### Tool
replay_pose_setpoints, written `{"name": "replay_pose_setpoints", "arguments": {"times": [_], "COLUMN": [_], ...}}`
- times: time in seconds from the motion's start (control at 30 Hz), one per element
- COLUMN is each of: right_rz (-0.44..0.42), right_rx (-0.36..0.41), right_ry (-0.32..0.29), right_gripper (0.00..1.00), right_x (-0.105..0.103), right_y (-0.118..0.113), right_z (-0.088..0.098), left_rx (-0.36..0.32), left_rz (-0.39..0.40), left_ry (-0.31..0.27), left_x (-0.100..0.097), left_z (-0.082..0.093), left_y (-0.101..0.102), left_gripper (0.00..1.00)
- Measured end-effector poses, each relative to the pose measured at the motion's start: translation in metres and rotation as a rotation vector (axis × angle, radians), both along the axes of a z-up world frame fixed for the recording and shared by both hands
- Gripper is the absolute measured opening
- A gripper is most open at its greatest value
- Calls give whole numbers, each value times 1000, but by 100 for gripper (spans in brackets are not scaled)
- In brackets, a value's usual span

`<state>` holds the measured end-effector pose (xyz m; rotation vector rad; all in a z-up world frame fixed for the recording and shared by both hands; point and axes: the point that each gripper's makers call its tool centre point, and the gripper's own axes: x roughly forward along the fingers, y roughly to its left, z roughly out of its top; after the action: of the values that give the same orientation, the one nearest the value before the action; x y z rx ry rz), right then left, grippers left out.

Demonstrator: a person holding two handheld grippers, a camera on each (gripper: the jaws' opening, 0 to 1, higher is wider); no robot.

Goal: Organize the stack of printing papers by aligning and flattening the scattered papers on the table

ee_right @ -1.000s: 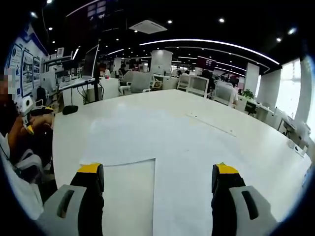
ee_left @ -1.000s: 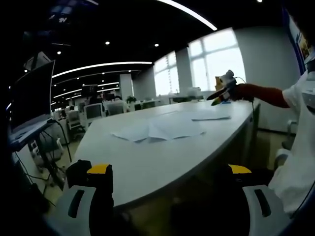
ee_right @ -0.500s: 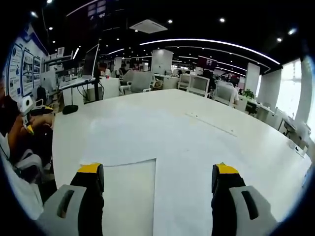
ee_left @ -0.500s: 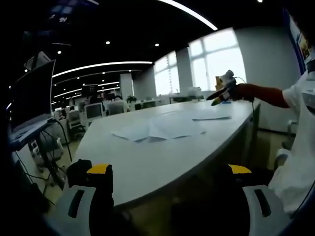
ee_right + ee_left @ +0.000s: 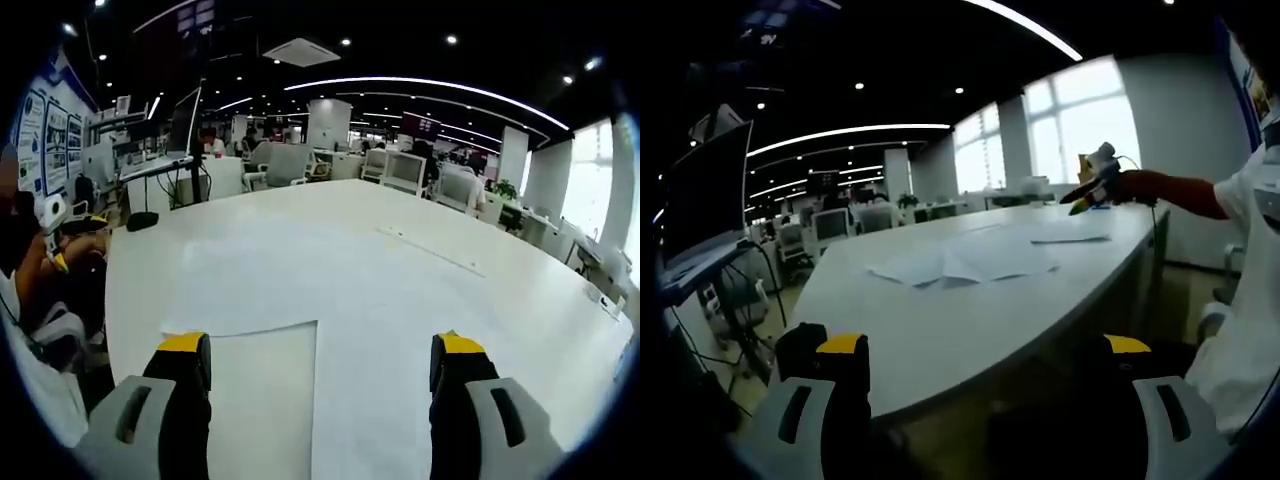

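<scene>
Nothing is shifting between the earlier pictures and now: both claws are keeping their places and the papers are lying as before. Scattered papers (image 5: 970,262) are resting loosely overlapped at the middle of the left gripper view, on the long white desk (image 5: 940,340), with one more sheet (image 5: 1068,238) lying apart toward the upper right. In the right gripper view a single sheet (image 5: 262,390) is lying flat at the lower centre, reaching between the jaws. The left claw (image 5: 985,370) is hanging released at the bottom of its view, off the near desk edge, jaws wide apart and grasping nothing. The right claw (image 5: 320,375) is likewise spread open above the desk, empty. A person's sleeve (image 5: 1240,300) is showing at the right edge of the left gripper view.
</scene>
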<state>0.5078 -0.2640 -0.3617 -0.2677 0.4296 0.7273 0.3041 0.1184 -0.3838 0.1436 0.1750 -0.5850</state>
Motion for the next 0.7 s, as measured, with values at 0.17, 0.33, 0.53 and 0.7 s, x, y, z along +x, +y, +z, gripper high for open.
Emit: {"name": "replay_pose_setpoints", "arguments": {"times": [0.17, 0.33, 0.53, 0.7], "right_rz": [-1, 1, 1, 2], "right_rx": [1, -5, -7, -8], "right_ry": [1, 5, 8, 13], "right_gripper": [86, 86, 86, 86], "right_x": [-1, -1, -1, 1], "right_y": [1, 2, 3, 4], "right_z": [-1, -3, -5, -6], "left_rx": [1, 0, 1, 1], "left_rz": [1, 2, 4, 6], "left_ry": [1, 0, 2, 2], "left_x": [0, 0, -1, -1], "left_z": [0, 0, -1, 0], "left_y": [0, 1, 2, 3], "left_gripper": [97, 97, 97, 97]}}
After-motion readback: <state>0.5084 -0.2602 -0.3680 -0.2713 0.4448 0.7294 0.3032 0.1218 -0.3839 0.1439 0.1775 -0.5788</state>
